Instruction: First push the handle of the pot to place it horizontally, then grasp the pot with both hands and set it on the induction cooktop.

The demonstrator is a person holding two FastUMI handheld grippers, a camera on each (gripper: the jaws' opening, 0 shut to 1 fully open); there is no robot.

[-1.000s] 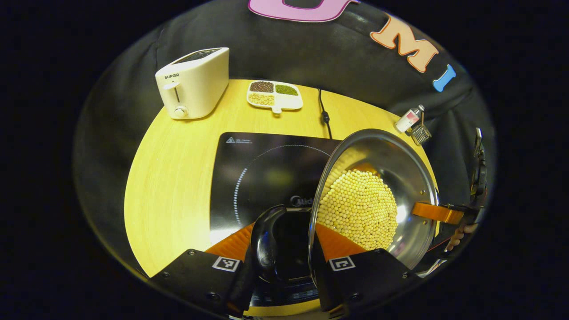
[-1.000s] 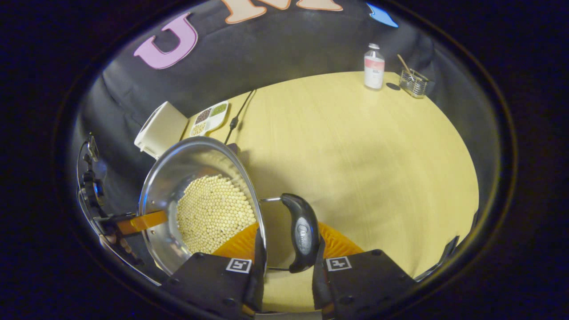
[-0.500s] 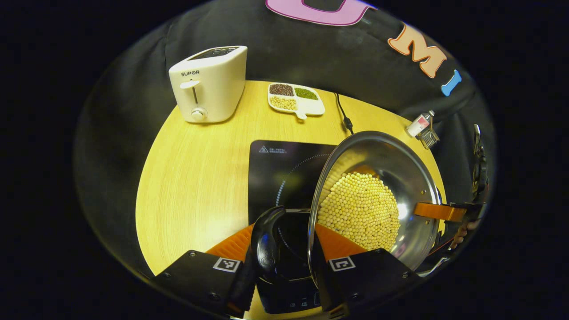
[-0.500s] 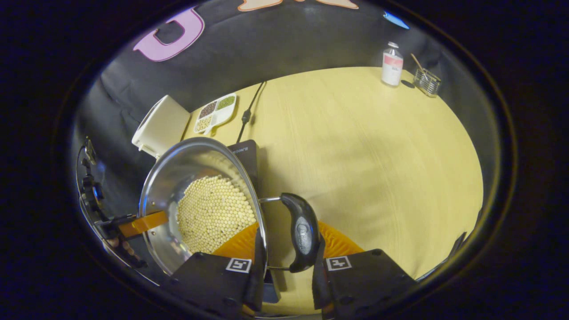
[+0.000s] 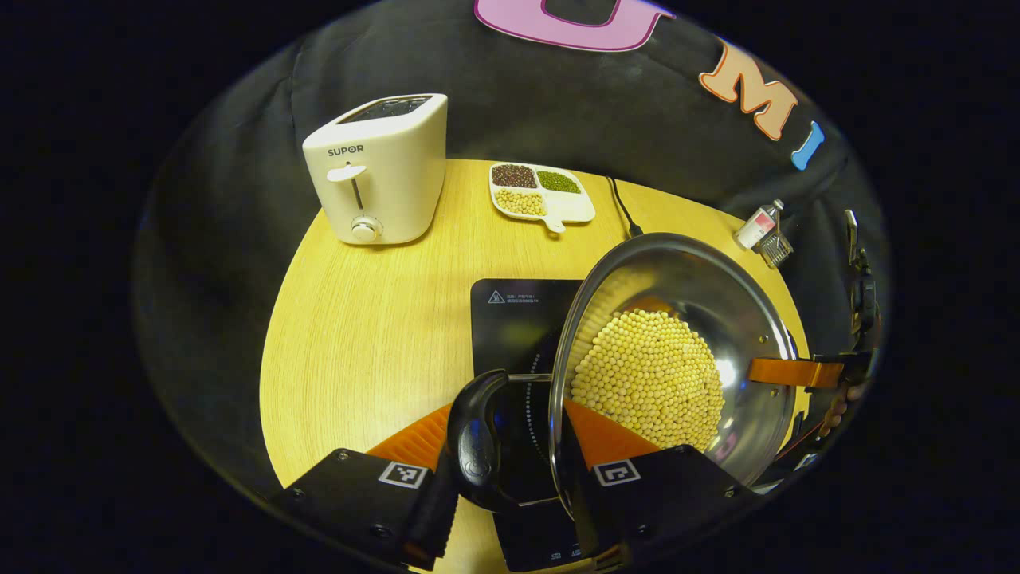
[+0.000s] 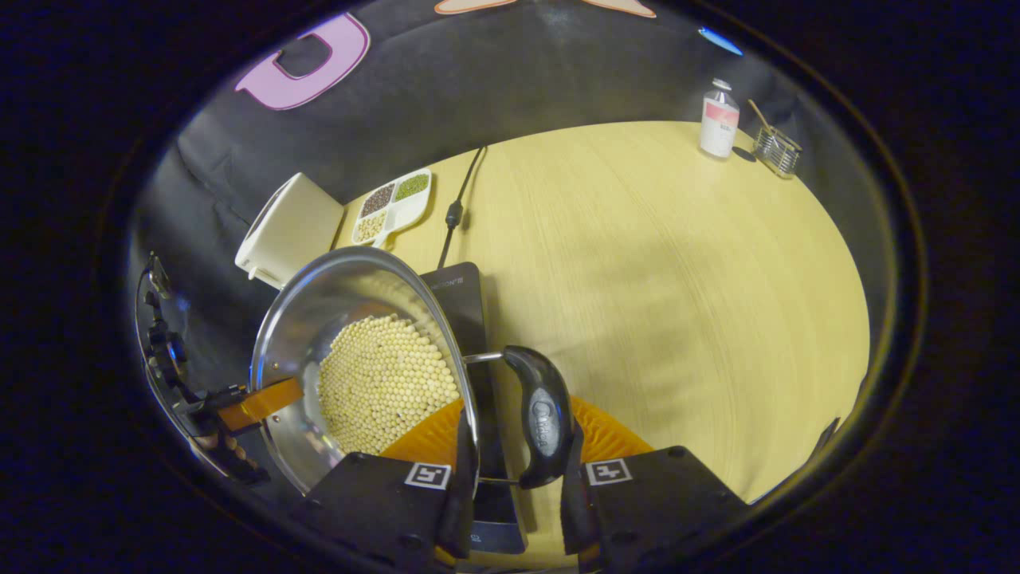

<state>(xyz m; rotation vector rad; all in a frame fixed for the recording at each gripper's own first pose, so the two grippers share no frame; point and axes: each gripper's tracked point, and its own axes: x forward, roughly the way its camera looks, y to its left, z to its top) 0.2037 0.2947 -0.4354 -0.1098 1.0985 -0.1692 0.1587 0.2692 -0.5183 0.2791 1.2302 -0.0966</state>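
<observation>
A steel pot [image 5: 701,319] filled with pale yellow beans [image 5: 649,379] is held over the black induction cooktop [image 5: 514,319]. My left gripper [image 5: 506,434] is shut on the pot's black side handle [image 5: 476,446], with one finger outside the handle and one inside the rim. In the right gripper view, my right gripper [image 6: 518,434] is shut the same way on the other black handle [image 6: 546,414] of the pot [image 6: 319,311], and the cooktop [image 6: 470,311] lies under it. Each view shows the other gripper at the pot's far side [image 5: 797,372] [image 6: 255,402]. I cannot tell whether the pot touches the cooktop.
On the wooden table [image 5: 358,335] a white toaster [image 5: 378,179] and a divided dish of beans [image 5: 540,191] stand at the back. The cooktop's cable [image 6: 456,211] runs back. A small bottle [image 6: 719,119] and a wire basket [image 6: 777,150] sit at the far right.
Both grippers have carried the pot leftward, so the cooktop now lies under it. Their hold on the handles is unchanged.
</observation>
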